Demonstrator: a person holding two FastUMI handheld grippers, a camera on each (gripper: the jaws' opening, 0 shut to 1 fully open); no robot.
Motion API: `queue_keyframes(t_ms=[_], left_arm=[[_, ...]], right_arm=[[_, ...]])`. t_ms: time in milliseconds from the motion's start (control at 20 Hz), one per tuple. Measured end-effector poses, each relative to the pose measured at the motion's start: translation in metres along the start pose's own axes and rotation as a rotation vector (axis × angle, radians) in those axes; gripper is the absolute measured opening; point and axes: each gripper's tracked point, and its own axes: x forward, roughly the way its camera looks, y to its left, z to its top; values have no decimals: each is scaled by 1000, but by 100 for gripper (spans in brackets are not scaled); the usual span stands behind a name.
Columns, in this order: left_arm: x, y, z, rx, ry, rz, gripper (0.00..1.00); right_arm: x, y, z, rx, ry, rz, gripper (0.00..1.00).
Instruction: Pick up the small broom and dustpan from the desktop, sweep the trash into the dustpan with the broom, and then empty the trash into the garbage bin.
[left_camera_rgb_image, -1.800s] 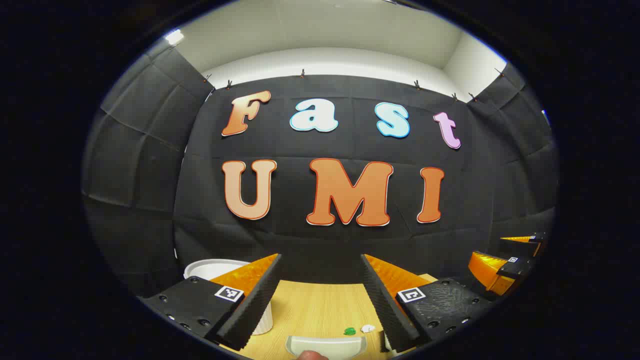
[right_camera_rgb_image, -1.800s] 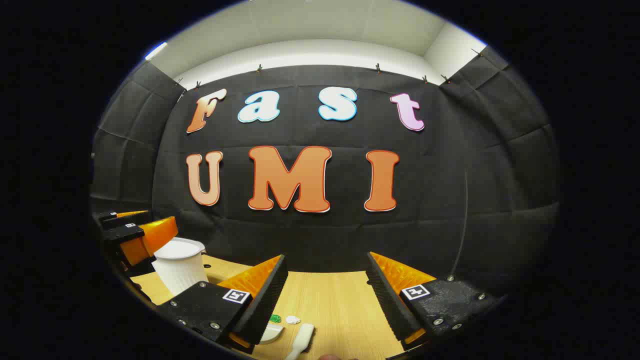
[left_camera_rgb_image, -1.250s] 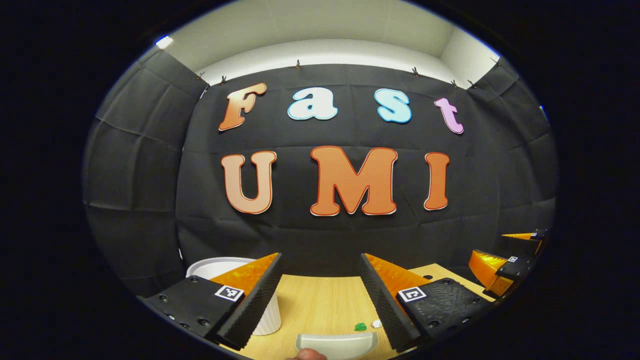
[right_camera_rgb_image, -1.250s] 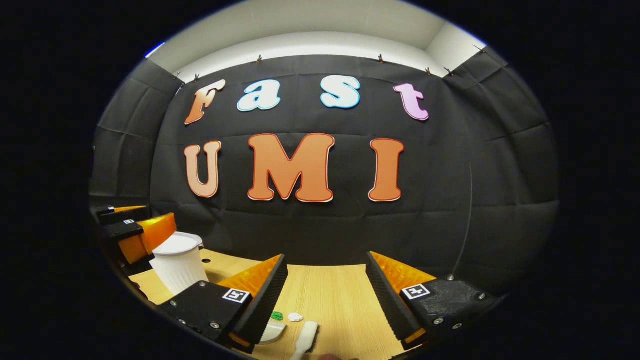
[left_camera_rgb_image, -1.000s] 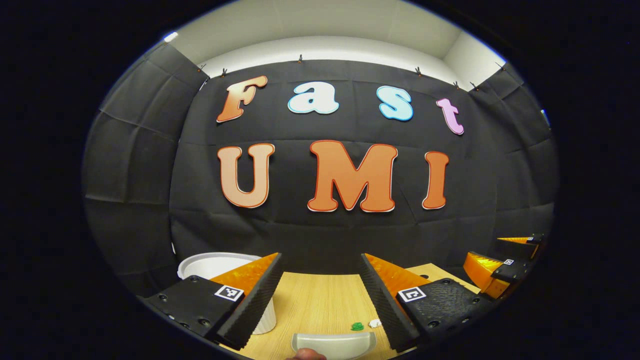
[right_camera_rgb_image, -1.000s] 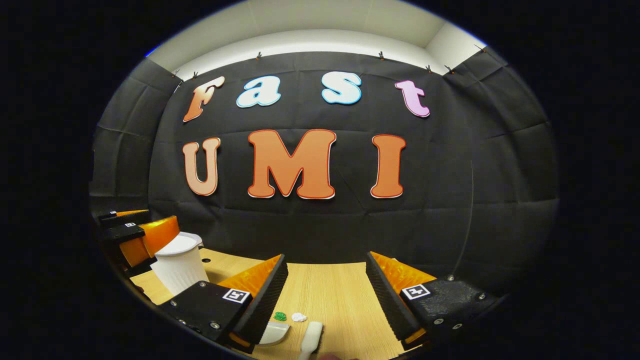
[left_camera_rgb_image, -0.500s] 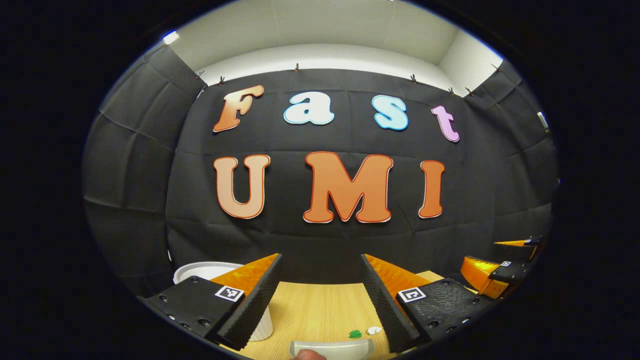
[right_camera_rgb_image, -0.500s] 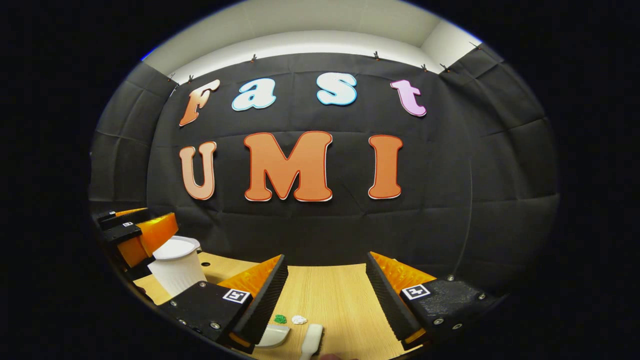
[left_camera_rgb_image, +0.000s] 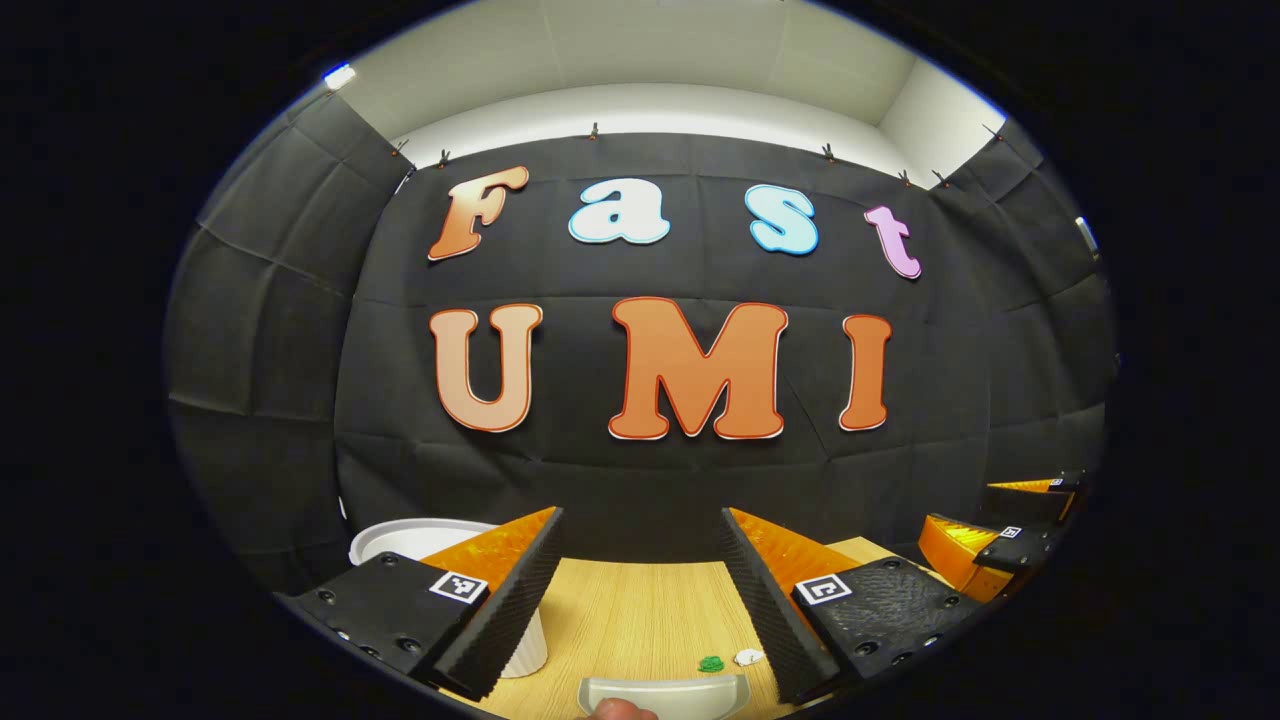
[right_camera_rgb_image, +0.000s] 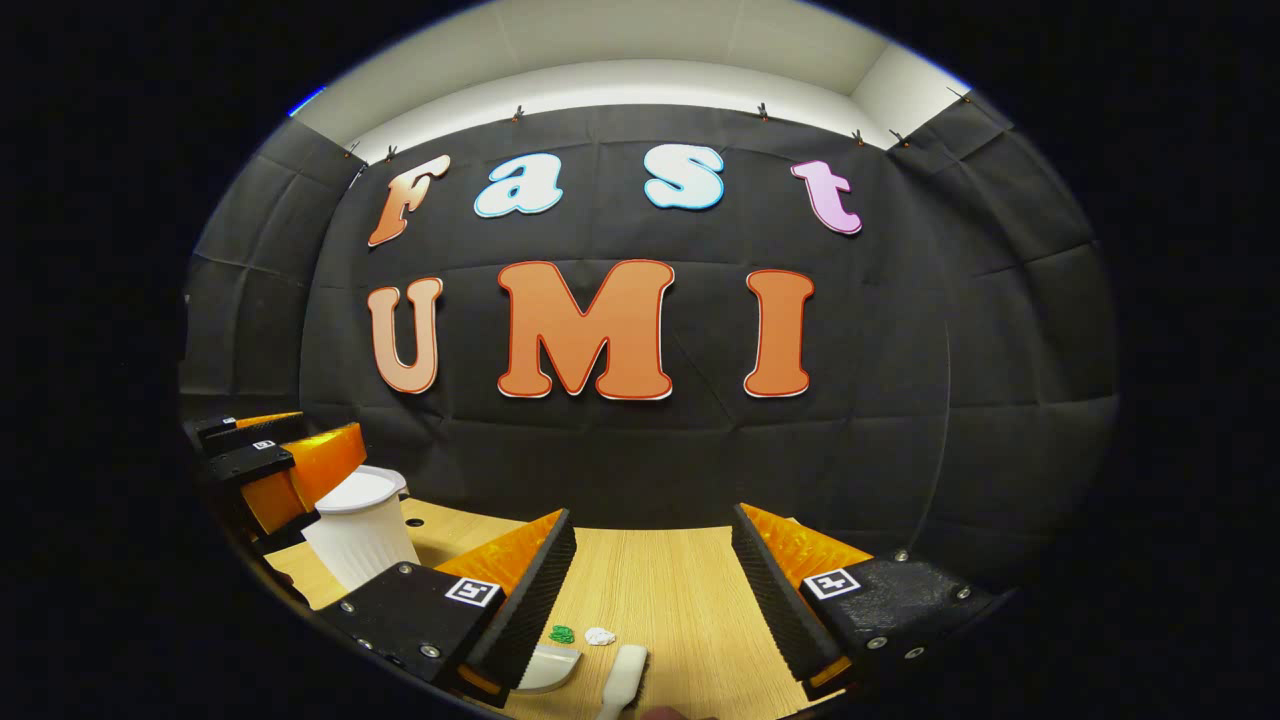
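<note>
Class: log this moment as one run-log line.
left gripper: open, above dustpan | right gripper: open, above broom | trash: unswept | bin: upright

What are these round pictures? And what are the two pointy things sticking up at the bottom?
Each picture comes from a small camera riding on a hand-held grabber. A person holds one grabber in each hand, and the pointy things are that grabber's two fingers.

In the left gripper view, the left gripper stands open above a wooden table. Below it lie a pale dustpan, a green scrap and a white scrap. A white ribbed bin stands on the left.

In the right gripper view, the right gripper is open too. The small broom lies just below it, beside the dustpan.

Nothing is held yet. The scraps are the trash to sweep up.
</note>
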Motion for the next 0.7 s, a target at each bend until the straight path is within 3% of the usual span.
queue_keyframes(t_ms=[700], left_arm=[[6,1,-17,-6,49,-2,96]], right_arm=[[3,3,-4,-19,16,-5,94]])
